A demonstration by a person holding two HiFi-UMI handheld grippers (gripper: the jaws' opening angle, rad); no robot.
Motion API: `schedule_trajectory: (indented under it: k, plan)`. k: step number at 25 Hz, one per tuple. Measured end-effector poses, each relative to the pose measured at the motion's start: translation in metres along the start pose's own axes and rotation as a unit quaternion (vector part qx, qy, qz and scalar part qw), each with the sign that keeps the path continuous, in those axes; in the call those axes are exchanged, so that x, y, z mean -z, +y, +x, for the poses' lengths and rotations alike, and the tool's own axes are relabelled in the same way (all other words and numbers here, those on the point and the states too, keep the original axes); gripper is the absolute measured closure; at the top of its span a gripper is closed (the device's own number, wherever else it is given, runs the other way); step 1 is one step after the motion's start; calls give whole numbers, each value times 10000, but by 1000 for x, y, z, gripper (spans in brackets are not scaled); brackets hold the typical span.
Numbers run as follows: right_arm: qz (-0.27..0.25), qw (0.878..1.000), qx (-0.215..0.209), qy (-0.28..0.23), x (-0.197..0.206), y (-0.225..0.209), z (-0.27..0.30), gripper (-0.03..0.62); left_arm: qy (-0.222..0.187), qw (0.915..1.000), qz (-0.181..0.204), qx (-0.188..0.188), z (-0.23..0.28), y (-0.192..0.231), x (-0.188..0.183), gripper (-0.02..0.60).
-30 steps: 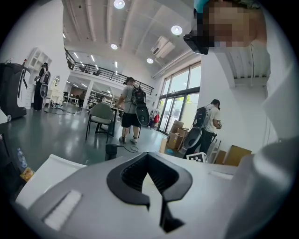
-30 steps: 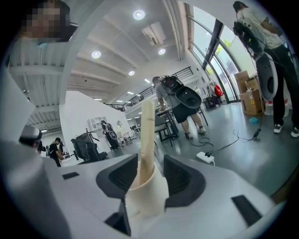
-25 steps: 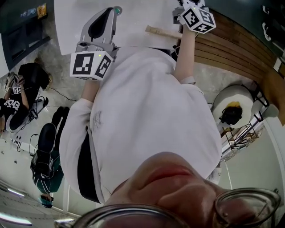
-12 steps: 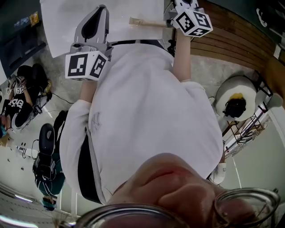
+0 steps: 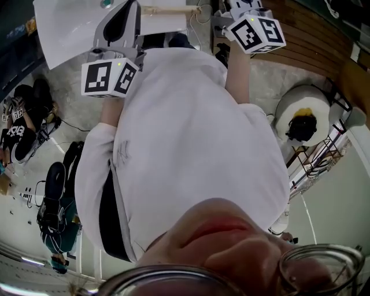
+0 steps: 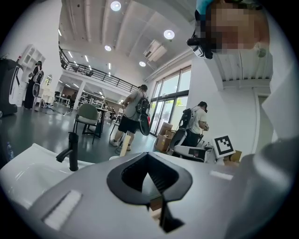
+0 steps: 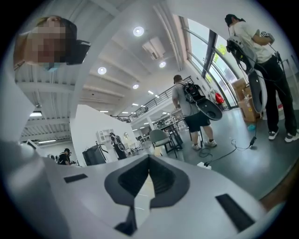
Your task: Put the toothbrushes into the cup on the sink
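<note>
Starting at the left, the left gripper (image 6: 152,182) has its jaws pressed together. As far as its own view shows, it holds nothing. Only a small brown patch (image 6: 156,204) is visible low in the slit, and I cannot tell what it is. At the left of this view a black faucet (image 6: 71,153) stands over the white sink (image 6: 28,173). A little to the right of it there is a white rim with a pale stick (image 6: 124,147) leaning above it. This may be the cup (image 6: 114,158) with one brush already inside, but it is too small to be sure.

In the head view the toothbrush (image 5: 170,10) lies flat on the white tabletop (image 5: 69,26), near its right edge and between the two grippers. Its long axis runs across the picture, from one gripper toward the other. Its left end comes just beside the nose of the left gripper, while its right end stays a little apart from the right one. How high each gripper is above it, the view does not show. The brush is a slim, straight stick of pale wood. Its right end looks slightly frayed, perhaps the bristles.

At the right, the right gripper (image 7: 148,170) has jaws that have just been closing and are fully together, with nothing between them. It points about level into the room, so I judge that it must open and tip down toward the brush.
</note>
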State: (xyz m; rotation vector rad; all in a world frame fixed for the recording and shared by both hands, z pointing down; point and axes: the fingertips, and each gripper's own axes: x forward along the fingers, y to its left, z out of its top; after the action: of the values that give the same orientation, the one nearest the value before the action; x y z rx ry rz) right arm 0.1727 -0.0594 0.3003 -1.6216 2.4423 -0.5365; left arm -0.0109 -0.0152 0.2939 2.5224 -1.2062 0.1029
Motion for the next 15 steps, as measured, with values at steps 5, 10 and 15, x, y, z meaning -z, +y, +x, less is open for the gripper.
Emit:
schedule_trajectory:
  k: [5, 10, 15]
  plan:
    - [-18, 9997, -34, -262, -22, 5, -46, 583, -68, 9999, -4, -74, -4, -20, 8, 580]
    - [-68, 9992, -125, -377, -31, 13, -88, 583, -152, 9997, 23, -180, -13, -35, 13, 580]
    - [-375, 9991, -171, -99, -16, 19, -114, 583, -309, 9987, 78, -386, -23, -34, 11, 580]
